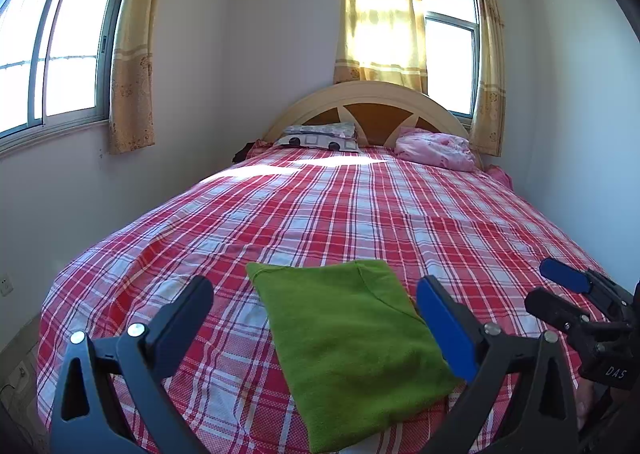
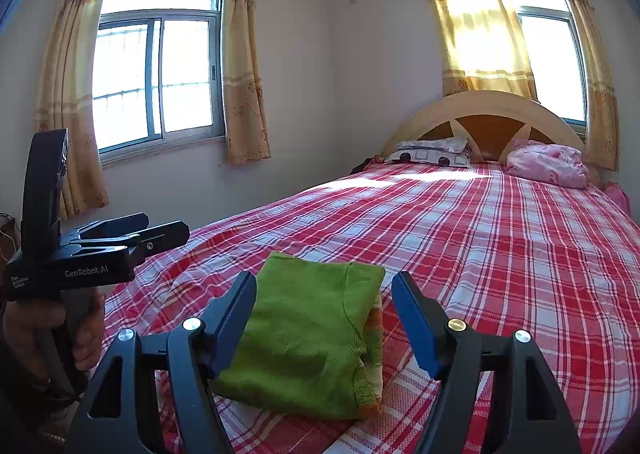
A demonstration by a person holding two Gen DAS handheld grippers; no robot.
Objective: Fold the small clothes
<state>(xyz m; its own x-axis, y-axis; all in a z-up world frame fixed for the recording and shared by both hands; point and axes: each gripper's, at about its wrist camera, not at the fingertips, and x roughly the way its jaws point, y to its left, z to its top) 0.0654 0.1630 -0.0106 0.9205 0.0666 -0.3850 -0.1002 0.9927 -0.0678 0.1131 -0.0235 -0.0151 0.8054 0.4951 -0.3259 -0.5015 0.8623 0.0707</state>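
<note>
the left gripper hangs nearest, its black fingers with blue pads spread wide over the near end of the bed, clamping nothing. between them lies the folded green knitted garment, flat on the red and white checked bedsheet. the right gripper is likewise parted and empty, just right of it. far off, a patterned pillow and a pink bundle rest by the arched wooden headboard.

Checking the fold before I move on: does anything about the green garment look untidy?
The green garment lies folded on the bed, but an orange-striped layer pokes out along its right edge.
</note>
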